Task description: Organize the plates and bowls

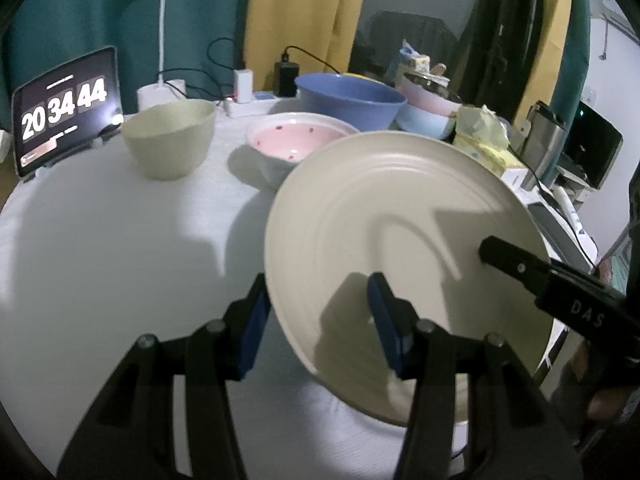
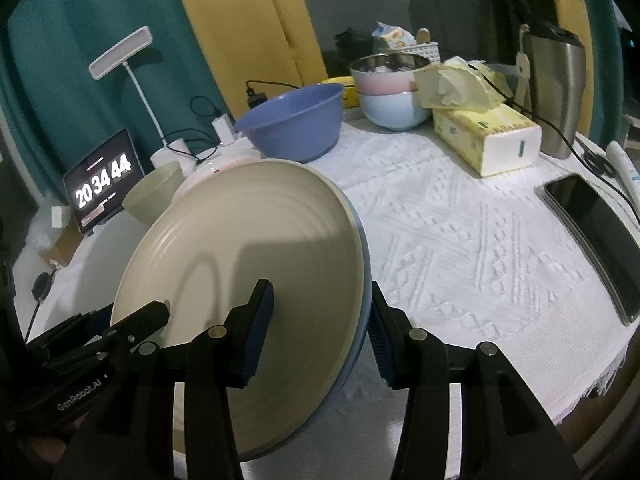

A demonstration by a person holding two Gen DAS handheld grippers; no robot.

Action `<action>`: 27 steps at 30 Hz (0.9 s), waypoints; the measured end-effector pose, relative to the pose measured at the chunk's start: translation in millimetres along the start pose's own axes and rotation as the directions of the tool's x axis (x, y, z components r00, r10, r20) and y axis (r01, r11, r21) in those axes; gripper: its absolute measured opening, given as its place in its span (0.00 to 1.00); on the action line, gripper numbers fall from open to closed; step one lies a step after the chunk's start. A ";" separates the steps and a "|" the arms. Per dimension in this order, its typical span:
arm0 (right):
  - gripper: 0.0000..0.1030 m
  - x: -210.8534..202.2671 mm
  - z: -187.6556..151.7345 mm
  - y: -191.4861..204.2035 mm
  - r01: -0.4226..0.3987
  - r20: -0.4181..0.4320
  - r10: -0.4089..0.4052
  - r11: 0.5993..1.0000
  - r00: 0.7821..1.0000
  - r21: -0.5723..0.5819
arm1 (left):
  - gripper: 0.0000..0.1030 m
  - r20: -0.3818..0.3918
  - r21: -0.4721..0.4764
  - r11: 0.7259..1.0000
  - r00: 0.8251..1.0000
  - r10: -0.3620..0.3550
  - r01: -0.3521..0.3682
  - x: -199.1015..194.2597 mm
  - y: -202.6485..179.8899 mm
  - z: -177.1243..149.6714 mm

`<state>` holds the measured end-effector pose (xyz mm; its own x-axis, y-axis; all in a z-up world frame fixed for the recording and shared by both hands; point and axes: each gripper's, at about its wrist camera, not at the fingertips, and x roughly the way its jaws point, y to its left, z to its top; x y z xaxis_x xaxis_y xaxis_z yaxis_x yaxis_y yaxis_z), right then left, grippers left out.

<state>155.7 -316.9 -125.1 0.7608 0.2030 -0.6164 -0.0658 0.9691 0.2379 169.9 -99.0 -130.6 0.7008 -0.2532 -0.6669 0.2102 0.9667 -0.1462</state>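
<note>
Plate (image 1: 400, 216) tilted, lifted off table (image 1: 100, 240). Left gripper (image 1: 320, 320) & right gripper (image 2: 320, 320) each clamp opposite rims, jaws approx half open.

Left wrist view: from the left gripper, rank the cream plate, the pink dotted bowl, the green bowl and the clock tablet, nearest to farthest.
From the left gripper:
1. cream plate, its rim between the fingers, right of centre.
2. pink dotted bowl, just behind the plate.
3. green bowl, left of it; close to call against the pink one.
4. clock tablet, far left edge.

Both wrist cameras look forward and down along their jaws, close above the white-clothed tabletop (image 1: 100, 240), from opposite sides; both show the ridged cream plate (image 1: 400, 216) (image 2: 248, 248).
</note>
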 end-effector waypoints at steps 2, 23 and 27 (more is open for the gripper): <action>0.47 0.4 1.5 7.5 -0.006 0.000 0.006 1.000 1.000 -0.010 | 0.49 0.006 -0.008 1.000 1.000 0.004 -0.004 -3.3 5.4 0.1; 0.47 20.1 9.2 94.5 -0.089 -0.033 0.086 0.989 0.996 -0.116 | 0.49 0.043 -0.099 0.992 0.995 0.088 -0.083 -39.4 87.8 -0.7; 0.47 27.5 10.2 112.0 -0.111 -0.047 0.106 0.984 0.993 -0.141 | 0.49 0.052 -0.126 0.986 0.991 0.121 -0.113 -44.3 103.5 -1.7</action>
<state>175.8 -204.2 -107.7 0.7182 0.3107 -0.6227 -0.2401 0.9505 0.1972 159.4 12.3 -117.4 0.7555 -0.1363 -0.6408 0.0419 0.9862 -0.1604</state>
